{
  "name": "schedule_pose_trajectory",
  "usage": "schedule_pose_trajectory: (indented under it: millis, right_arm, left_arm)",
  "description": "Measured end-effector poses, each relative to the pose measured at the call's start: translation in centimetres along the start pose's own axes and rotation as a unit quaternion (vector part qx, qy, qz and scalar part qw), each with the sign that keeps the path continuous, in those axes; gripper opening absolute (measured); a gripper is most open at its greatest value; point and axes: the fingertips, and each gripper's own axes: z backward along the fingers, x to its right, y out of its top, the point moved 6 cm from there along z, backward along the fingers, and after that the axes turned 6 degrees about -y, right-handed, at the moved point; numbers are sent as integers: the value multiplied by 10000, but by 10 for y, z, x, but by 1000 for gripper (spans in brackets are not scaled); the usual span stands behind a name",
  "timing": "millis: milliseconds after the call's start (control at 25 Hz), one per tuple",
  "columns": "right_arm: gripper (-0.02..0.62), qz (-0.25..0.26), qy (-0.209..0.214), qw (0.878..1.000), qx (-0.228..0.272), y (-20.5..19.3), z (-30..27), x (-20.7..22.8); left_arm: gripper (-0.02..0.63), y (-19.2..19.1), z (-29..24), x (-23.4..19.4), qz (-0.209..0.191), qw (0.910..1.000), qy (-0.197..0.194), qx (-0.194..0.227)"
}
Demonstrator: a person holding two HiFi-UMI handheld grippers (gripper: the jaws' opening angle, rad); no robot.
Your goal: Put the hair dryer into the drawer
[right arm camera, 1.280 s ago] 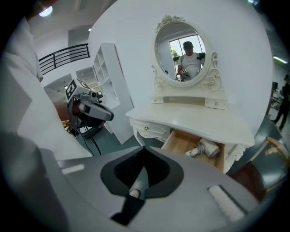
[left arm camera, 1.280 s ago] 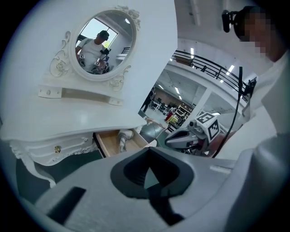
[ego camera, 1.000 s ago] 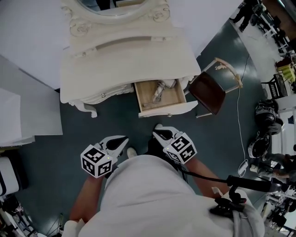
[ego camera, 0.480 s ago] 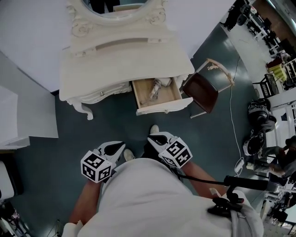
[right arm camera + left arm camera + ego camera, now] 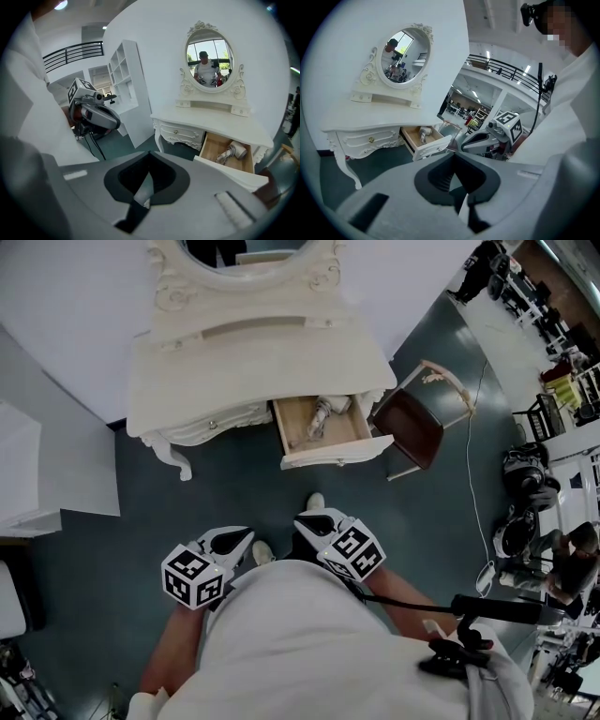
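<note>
The pale hair dryer (image 5: 322, 415) lies inside the open wooden drawer (image 5: 339, 453) of a white dressing table (image 5: 253, 362); the hair dryer (image 5: 232, 152) also shows in the right gripper view. Both grippers hang close to the person's body, well short of the drawer, over the dark floor. My left gripper (image 5: 248, 532) is shut with nothing between its fingers, and its own view shows the jaws meeting at the tip (image 5: 453, 154). My right gripper (image 5: 299, 519) is shut too and holds nothing (image 5: 150, 153).
A dark-seated chair (image 5: 405, 426) stands just right of the open drawer. An oval mirror (image 5: 248, 251) tops the table. A white cabinet (image 5: 42, 474) stands at the left. Racks and gear (image 5: 539, 474) crowd the right side, and a thin cable (image 5: 473, 474) runs over the floor.
Both grippers have drawn back a little from the dressing table, still shut. The drawer stays open with the hair dryer in it.
</note>
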Motion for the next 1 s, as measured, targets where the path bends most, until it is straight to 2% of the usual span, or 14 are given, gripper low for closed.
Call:
schedule_pose_trajectory:
  millis: [360, 1000]
  right_arm:
    - [0, 162, 3, 9998, -75, -1, -6, -15]
    - [0, 154, -112, 9997, -135, -14, 10, -4]
  left_arm:
    - [2, -14, 14, -4, 45, 10000, 73, -51]
    - [0, -11, -10, 4, 0, 9996, -91, -285]
